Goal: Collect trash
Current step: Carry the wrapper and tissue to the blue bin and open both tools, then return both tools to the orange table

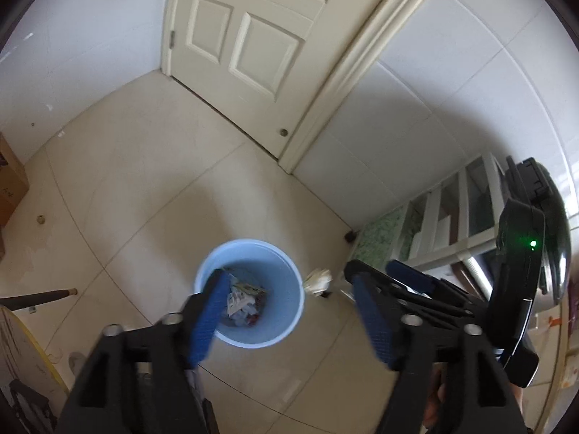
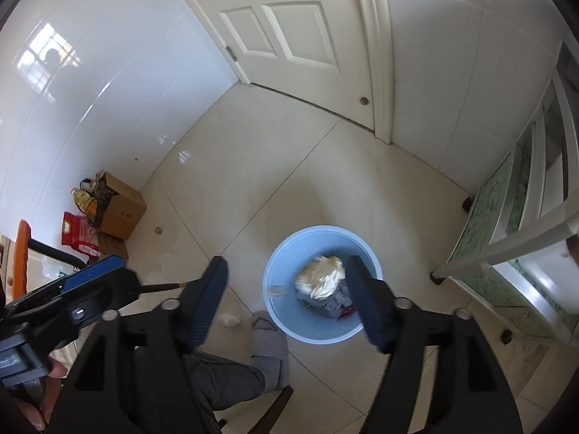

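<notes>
Daylit, window glare on wall tiles, fisheye bending, slight blur.

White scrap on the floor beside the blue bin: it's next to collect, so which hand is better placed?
Probably right: the scrap lies between the open right tongs in their view; the left view doesn't show it.

You're in a home, likely a kitchen corner: glossy white wall tiles [image 2: 90, 83], cream floor tiles [image 2: 253, 188], panelled door [image 2: 289, 32], cabinet [image 2: 506, 224], cardboard box [image 2: 121, 209] with a rice bag [image 2: 77, 233] and oil bottle [image 2: 85, 204].
</notes>
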Demonstrator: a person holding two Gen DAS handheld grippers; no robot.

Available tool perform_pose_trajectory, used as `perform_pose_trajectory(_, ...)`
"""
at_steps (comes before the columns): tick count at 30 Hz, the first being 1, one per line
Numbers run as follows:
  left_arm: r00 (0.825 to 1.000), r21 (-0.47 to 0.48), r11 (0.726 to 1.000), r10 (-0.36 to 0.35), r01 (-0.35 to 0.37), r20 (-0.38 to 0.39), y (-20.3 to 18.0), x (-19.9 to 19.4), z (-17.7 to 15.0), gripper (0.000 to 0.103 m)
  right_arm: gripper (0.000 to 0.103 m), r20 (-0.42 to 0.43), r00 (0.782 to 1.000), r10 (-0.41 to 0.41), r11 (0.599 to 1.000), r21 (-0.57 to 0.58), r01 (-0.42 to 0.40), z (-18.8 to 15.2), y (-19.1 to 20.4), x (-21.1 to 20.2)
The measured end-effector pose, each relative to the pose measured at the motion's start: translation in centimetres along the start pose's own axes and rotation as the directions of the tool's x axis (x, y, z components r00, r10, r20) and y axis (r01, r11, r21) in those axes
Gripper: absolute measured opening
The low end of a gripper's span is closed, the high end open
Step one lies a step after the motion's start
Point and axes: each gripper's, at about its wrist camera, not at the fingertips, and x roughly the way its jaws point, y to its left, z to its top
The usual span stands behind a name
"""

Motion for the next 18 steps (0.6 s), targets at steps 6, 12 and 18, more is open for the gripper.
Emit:
perform_pose_trajectory(6,0.992,0.015,0.993,0.115,-0.116,0.048,-1.6,-3.3,-0.5,0.085,0.103,0.022,0.999,-0.045,0.999,0.032,0.044,-0.1,-0.2,0.0)
perform_pose_trajectory(12,0.974,0.019,0.981,0.187,-0.191,0.129,-7.7,-4.7,0.1,0.087,0.103,0.053,0.998,-0.04,0.999,0.021,0.039,-0.1,1.6,-1.7)
perform_pose_trajectory(18,0.953,-0.015,0.978,0.208,-0.21,0.222,-8.4,-11.7,-2.8,0.087,0.103,0.116,0.993,-0.004,0.999,-0.038,0.008,-0.1,5.4,-5.3)
